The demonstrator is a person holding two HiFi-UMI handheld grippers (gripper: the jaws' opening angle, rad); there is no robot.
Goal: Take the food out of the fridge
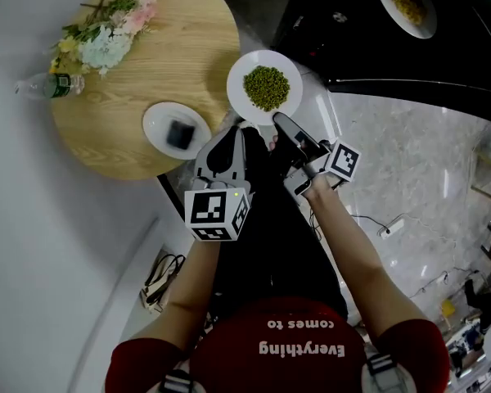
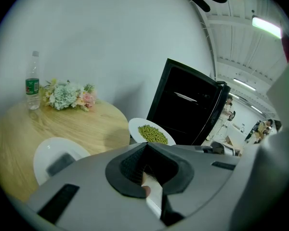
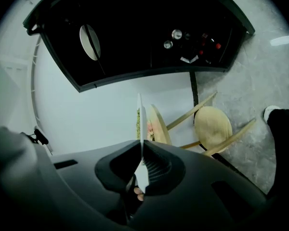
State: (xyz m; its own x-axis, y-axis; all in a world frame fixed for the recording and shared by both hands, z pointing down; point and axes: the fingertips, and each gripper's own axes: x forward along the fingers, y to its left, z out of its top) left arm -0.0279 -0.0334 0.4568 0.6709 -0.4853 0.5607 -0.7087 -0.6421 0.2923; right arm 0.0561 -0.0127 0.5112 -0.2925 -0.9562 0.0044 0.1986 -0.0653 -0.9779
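Head view shows the right gripper (image 1: 278, 123) with its jaws pinching the rim of the pea plate (image 1: 265, 86). The plate is level, probably so nothing spills, and sits between the fridge (image 1: 368, 51) and the bench (image 1: 180, 47). Just beside it, the left gripper (image 1: 231, 137) has its jaws pressed together on nothing, likely spare for this carry.

Round white plate (image 1: 239, 76) of green peas (image 1: 267, 87), level, near rim pinched by the right tongs (image 1: 277, 119), just right of the counter (image 1: 139, 88); yellow food (image 1: 407, 1) sits plated in the black fridge (image 1: 442, 56), far right.
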